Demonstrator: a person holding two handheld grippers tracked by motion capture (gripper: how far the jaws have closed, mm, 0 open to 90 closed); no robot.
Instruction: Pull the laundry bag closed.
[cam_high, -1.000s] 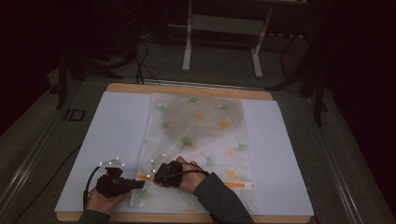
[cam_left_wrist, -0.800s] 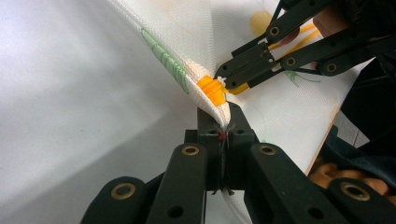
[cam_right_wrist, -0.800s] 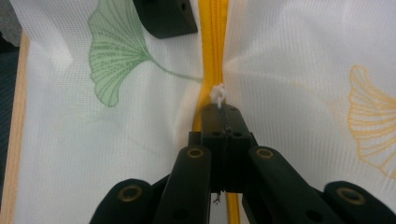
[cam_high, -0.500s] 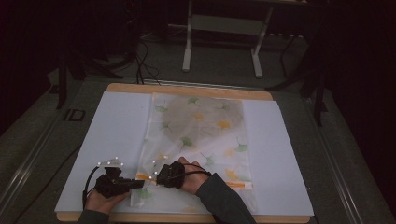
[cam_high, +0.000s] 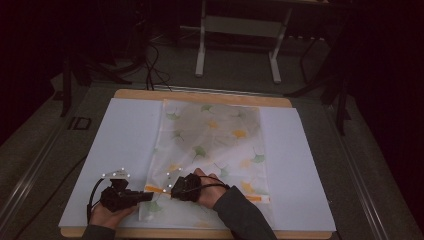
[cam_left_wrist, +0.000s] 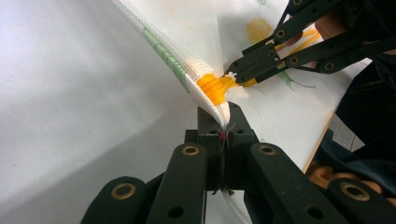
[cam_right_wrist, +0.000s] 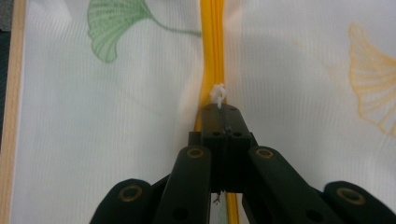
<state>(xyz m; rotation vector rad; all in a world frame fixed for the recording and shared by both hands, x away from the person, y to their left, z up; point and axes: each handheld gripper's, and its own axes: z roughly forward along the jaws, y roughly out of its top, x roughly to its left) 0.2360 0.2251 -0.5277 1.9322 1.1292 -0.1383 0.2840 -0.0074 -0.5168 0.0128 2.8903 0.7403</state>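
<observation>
Right hand-held gripper (cam_high: 176, 188) shifted slightly right along orange zipper (cam_high: 156, 189)

White sheet (cam_high: 120, 145) covers wooden table (cam_high: 200, 95); metal stand (cam_high: 240, 30) behind.

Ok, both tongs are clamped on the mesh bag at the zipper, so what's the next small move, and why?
Probably draw the right tongs slowly along the orange zipper, away from the left tongs. The right pair pinches the white zipper pull, while the left pair anchors the mesh bag at the zipper's end, pulling the fabric taut.
</observation>
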